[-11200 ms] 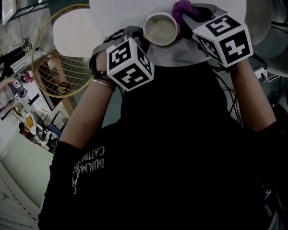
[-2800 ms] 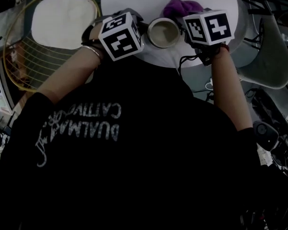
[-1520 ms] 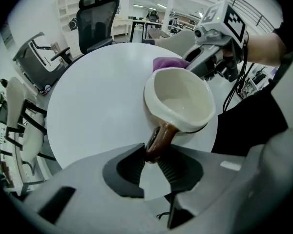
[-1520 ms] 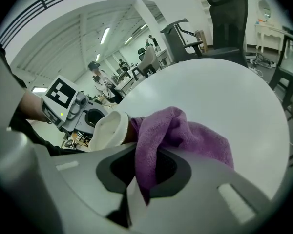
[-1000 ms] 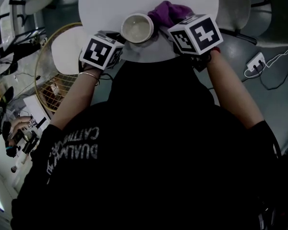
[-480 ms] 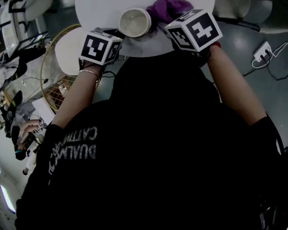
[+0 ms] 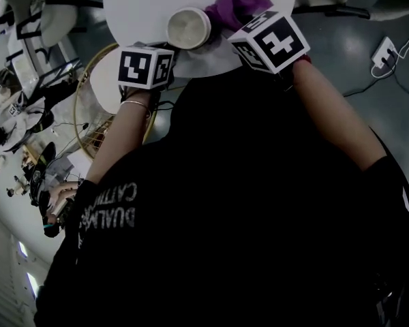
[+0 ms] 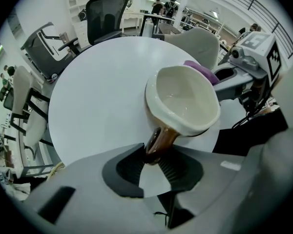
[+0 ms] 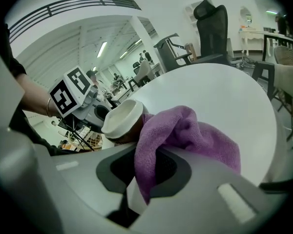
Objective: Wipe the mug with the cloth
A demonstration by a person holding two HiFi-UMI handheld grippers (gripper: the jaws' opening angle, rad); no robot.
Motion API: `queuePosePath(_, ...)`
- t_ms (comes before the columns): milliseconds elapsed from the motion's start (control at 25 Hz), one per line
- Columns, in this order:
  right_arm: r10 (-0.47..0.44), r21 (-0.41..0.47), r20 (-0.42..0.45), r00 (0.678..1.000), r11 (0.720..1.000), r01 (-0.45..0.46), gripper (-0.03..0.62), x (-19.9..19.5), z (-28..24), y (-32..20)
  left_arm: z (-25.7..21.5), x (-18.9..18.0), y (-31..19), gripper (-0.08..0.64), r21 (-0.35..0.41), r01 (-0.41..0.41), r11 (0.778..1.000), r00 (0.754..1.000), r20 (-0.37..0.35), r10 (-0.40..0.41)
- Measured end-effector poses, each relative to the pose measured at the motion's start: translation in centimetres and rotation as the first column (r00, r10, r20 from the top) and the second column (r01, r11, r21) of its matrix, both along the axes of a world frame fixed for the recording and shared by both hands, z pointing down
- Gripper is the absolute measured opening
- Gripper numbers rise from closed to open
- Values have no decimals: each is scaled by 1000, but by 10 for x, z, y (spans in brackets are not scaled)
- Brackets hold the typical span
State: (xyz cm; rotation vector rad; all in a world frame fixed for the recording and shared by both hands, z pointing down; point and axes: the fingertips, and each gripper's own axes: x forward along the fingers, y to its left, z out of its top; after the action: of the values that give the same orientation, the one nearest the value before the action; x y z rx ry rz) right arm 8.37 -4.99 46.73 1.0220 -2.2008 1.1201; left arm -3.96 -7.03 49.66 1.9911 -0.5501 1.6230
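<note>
The mug (image 8: 183, 104), cream inside and brown outside, is over the near edge of the round white table (image 8: 97, 87). My left gripper (image 8: 154, 155) is shut on its brown handle (image 8: 156, 140) and points steeply down. In the right gripper view the purple cloth (image 9: 185, 135) is pinched between the jaws of my right gripper (image 9: 146, 167), and its bunched end presses against the mug's (image 9: 121, 118) right side. From the head view the mug (image 7: 188, 27) sits between both marker cubes, with the cloth (image 7: 233, 5) just right of it. Whether the mug's base touches the table is hidden.
A black office chair (image 8: 107, 9) and a grey shell chair (image 8: 198, 40) stand behind the table. A gold wire-frame seat (image 7: 95, 114) is at my left, close to the left arm. A power strip (image 7: 384, 50) lies on the floor at right. People stand far off.
The right gripper has shifted a little with the cloth against the mug's side. The left gripper keeps its hold on the handle. The head camera has tilted, so the whole scene slid up and left.
</note>
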Motion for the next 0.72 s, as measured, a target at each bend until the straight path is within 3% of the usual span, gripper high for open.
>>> queuePosePath(280, 17, -19, 36, 999, 1000, -17, 49, -2, -2, 11, -1, 2, 1, 83, 2, 21, 1000, 1000, -1, -21)
queuePosePath(720, 45, -5, 58, 997, 999, -44, 49, -3, 0, 18, 2, 12, 17, 74, -18, -57, 998, 998, 25, 58)
